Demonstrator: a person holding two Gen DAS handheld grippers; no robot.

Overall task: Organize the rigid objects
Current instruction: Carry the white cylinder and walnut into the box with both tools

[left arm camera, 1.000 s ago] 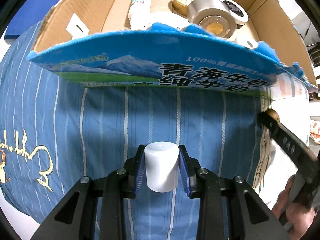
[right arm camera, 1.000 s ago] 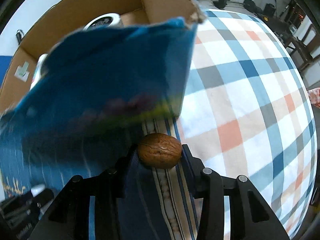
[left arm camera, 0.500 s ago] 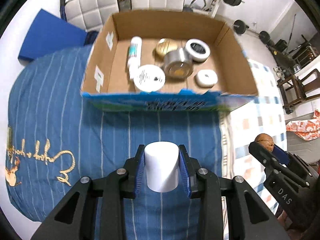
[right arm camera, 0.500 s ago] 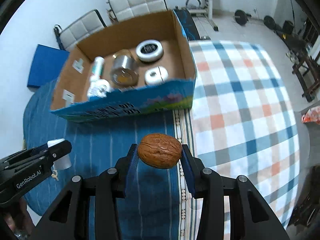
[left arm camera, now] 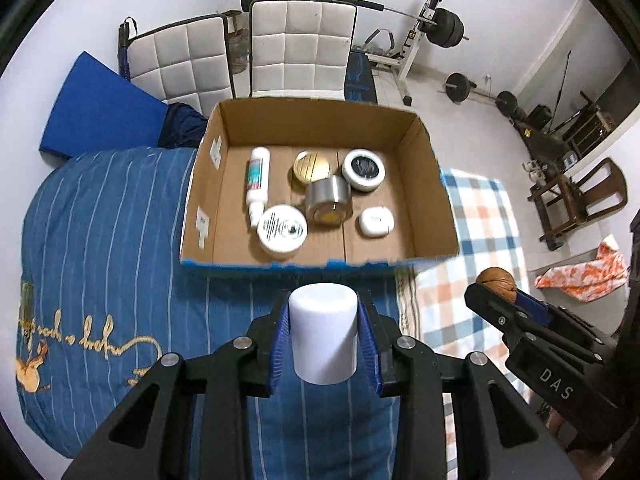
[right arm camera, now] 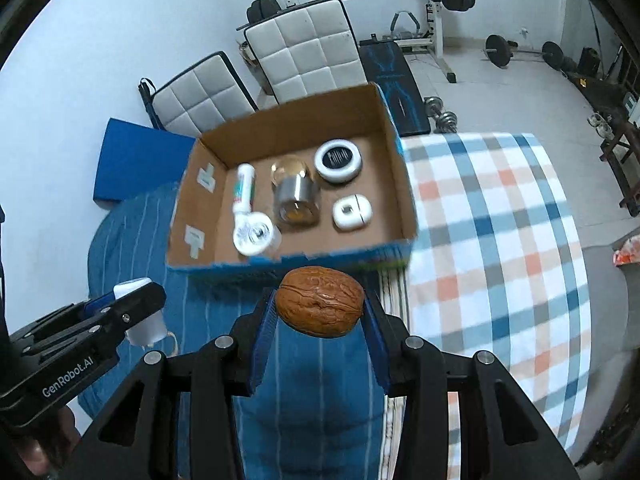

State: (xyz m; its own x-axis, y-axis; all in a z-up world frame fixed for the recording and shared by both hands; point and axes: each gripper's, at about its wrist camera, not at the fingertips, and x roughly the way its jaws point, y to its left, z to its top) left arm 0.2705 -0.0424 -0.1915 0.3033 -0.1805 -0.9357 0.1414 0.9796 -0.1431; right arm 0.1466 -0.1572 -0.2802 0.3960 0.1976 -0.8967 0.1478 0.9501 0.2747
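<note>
My left gripper point(left arm camera: 323, 336) is shut on a white cylinder point(left arm camera: 323, 334), held high above the bed in front of the cardboard box point(left arm camera: 436, 196). My right gripper point(right arm camera: 320, 316) is shut on a brown walnut point(right arm camera: 320, 306), also raised short of the box point(right arm camera: 404, 196). In the left wrist view the right gripper point(left arm camera: 498, 284) with the walnut point(left arm camera: 496, 278) shows at the right. In the right wrist view the left gripper point(right arm camera: 136, 312) with the white cylinder point(right arm camera: 146, 326) shows at the lower left. The box holds a tube point(left arm camera: 258, 176), a gold tin point(left arm camera: 312, 165), a metal can point(left arm camera: 329, 202) and white round containers point(left arm camera: 282, 231).
The box sits on a bed with a blue striped cover point(left arm camera: 100, 248) and a checked cover point(right arm camera: 500, 232). Two white padded chairs point(left arm camera: 302, 48) and a blue mat point(left arm camera: 100, 112) stand behind it. Weight equipment point(left arm camera: 436, 28) and a wooden chair point(left arm camera: 580, 200) stand on the floor at the right.
Both grippers have risen high above the bed and pulled back, so the box went from filling the view to lying below. Each grip is unchanged.
</note>
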